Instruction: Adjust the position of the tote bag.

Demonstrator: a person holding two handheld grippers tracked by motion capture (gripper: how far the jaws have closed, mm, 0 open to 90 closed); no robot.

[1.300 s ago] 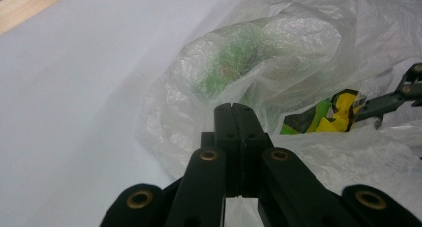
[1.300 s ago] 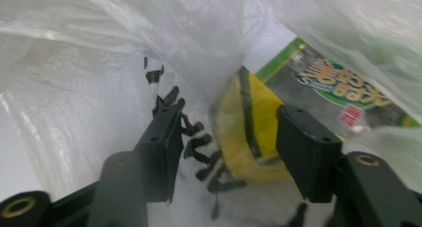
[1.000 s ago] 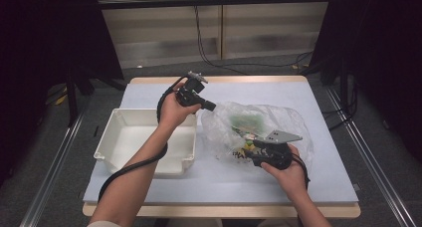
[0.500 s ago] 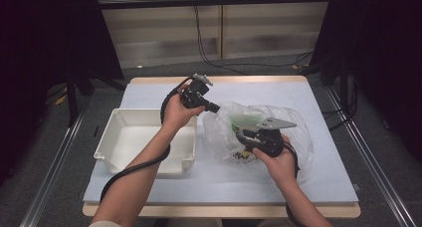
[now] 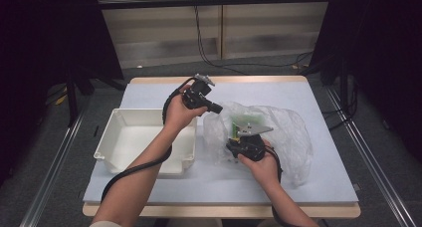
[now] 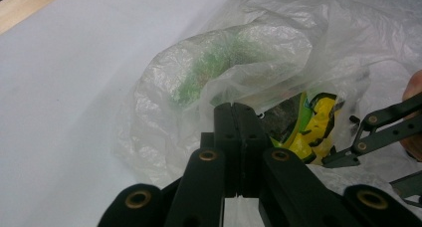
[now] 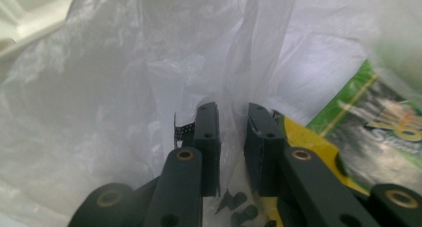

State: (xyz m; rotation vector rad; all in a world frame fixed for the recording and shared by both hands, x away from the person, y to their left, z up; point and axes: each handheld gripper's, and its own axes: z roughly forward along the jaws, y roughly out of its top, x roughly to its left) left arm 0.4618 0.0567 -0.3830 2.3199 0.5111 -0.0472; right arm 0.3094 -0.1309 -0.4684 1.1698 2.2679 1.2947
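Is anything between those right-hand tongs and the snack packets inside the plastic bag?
Yes. A fold of the clear plastic bag hangs between the right tongs, whose jaws have just been closing; the yellow packet lies just beside them.

Probably a lab or recording booth, a work table (image 5: 308, 95) with a pale blue top set between black curtains (image 5: 45, 48), metal rails (image 5: 50, 172) laid along a grey floor, cables (image 5: 209, 43) hung down a panelled back wall.
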